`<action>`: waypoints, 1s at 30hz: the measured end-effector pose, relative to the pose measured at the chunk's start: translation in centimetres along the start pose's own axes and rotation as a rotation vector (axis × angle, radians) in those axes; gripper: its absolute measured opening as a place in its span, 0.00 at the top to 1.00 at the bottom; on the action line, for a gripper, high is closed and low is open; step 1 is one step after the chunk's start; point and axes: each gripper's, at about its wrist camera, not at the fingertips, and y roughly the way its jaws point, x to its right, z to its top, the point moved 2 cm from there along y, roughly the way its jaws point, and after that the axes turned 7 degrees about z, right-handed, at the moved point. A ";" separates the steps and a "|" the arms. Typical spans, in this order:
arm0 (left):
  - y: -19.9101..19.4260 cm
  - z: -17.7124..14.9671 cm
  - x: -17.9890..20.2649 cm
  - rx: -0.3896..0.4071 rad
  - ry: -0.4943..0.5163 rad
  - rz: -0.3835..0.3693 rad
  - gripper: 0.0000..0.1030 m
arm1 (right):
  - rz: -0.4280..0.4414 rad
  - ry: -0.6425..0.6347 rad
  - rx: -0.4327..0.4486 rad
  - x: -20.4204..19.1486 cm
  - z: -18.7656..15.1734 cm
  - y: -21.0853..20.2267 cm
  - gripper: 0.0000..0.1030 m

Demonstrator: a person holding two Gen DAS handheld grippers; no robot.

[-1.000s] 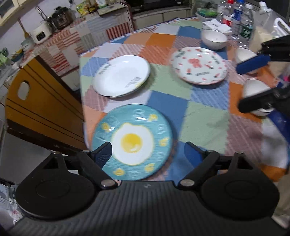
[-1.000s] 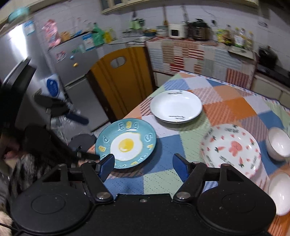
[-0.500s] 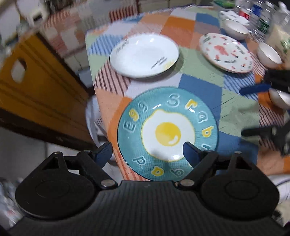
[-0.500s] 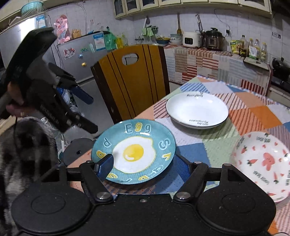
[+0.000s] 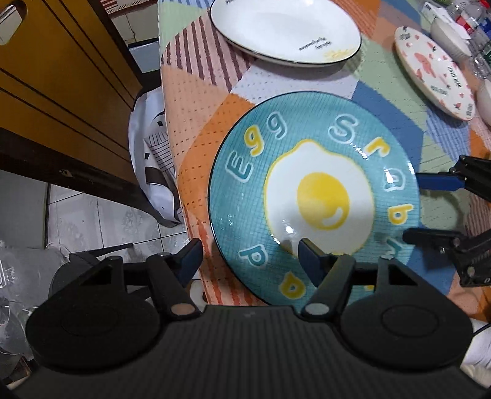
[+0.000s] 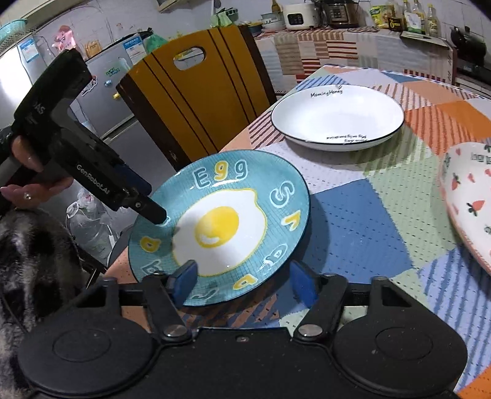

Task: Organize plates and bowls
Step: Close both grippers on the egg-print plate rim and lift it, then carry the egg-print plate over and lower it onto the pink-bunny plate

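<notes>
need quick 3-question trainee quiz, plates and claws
1. True or false: the egg plate sits stacked on the white plate.
2. Which plate's rim lies between the fingers of the left claw and the right claw? A egg plate, B white plate, C carrot plate.
3. How many plates show in the left wrist view?
Key: 1 false, they lie apart. 2 A; both claws' jaws are closing, not yet gripping. 3 three: egg plate, white plate, carrot plate.

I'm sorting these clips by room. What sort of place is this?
Most likely a home kitchen with a dining table: a fridge stands behind a chair, a rice cooker sits on the counter, and plates such as the egg plate lie on a patchwork tablecloth.
</notes>
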 end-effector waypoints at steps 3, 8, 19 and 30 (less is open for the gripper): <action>0.6 -0.4 0.2 -0.014 0.004 0.003 0.61 | -0.013 0.032 0.000 0.6 0.0 0.8 0.47; 0.7 -0.9 0.2 0.007 0.009 0.018 0.67 | -0.037 0.134 -0.016 1.6 -0.1 1.5 0.77; -0.1 -1.3 0.6 0.035 0.019 -0.027 0.71 | -0.004 0.239 -0.021 3.0 -0.1 1.7 0.79; -6.2 0.0 4.5 0.191 0.058 -0.032 0.71 | 0.000 0.180 0.075 3.0 1.0 -5.0 0.79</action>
